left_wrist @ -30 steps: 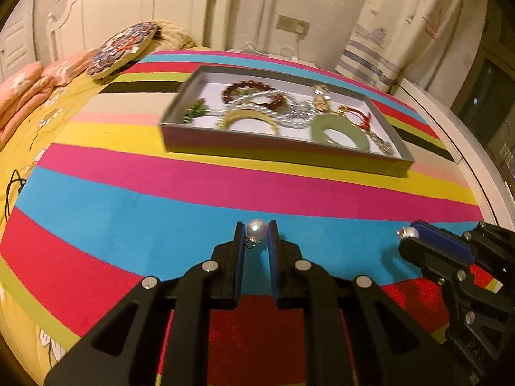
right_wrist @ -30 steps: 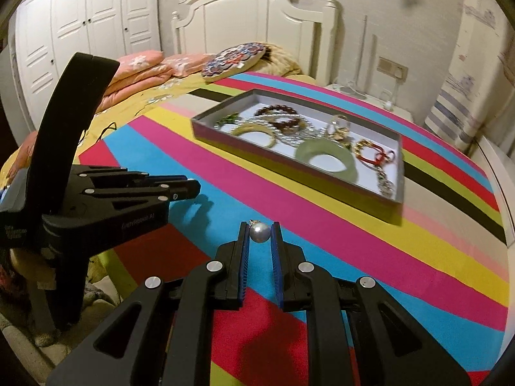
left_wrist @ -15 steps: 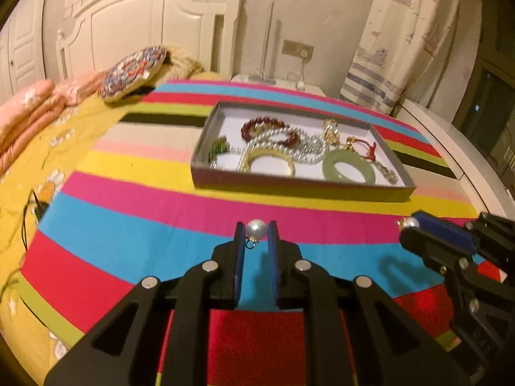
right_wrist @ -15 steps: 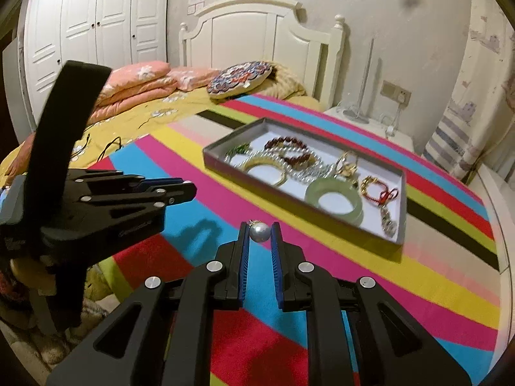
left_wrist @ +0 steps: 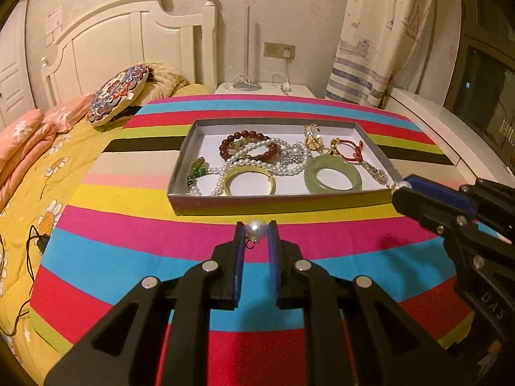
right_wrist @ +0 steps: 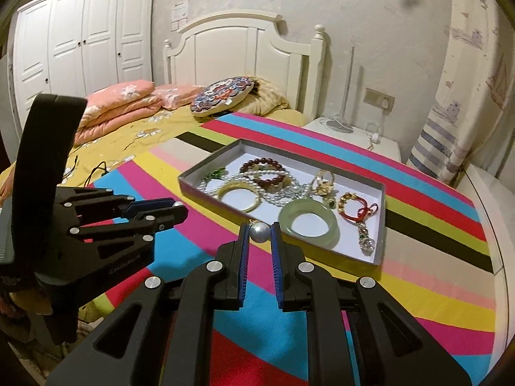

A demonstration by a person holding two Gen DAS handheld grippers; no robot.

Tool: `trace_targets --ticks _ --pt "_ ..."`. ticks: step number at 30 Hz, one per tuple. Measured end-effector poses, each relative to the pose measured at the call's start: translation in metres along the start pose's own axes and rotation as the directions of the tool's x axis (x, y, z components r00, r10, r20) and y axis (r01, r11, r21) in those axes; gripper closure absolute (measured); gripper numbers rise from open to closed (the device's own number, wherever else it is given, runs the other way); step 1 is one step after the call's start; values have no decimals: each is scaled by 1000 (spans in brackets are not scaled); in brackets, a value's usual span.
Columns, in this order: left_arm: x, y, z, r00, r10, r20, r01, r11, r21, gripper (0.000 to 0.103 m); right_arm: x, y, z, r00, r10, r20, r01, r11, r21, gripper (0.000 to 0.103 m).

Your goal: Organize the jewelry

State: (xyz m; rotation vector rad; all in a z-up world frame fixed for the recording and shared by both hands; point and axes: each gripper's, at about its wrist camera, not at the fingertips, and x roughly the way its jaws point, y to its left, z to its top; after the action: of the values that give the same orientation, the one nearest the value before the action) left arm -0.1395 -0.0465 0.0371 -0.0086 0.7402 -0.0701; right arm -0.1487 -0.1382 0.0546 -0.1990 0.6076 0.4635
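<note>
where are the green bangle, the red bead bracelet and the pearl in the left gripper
green bangle (left_wrist: pixel 333 175), left wrist view, on its near-side band
red bead bracelet (left_wrist: pixel 243 135), left wrist view, on its far beads
pearl (left_wrist: pixel 256 229), left wrist view, on its round face

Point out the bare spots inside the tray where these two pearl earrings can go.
Bare white floor shows in the tray at its far right corner beyond the red cord bracelet, and inside the jade bangle and gold bangle. The middle, around the pearl necklace, is crowded.

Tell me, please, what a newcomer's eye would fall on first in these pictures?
Each hand-held gripper pinches a pearl earring: left, right, above the bright striped blanket. Just beyond lies an open grey tray crowded with jewelry, a pale green bangle nearest.
</note>
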Motion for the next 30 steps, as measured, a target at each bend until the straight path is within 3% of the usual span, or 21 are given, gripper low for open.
trace_targets --ticks 14,23,30 --pt "33 -13 17 999 -17 -31 18 999 43 89 28 -44 -5 1000 -16 -23 18 994 111 89" --pt "74 -15 41 993 -90 -81 92 996 15 89 63 -75 -4 997 -8 -81 23 982 185 89" --pt "99 -7 50 992 -98 -80 101 994 33 88 83 -82 -3 993 -64 -97 82 976 204 87"
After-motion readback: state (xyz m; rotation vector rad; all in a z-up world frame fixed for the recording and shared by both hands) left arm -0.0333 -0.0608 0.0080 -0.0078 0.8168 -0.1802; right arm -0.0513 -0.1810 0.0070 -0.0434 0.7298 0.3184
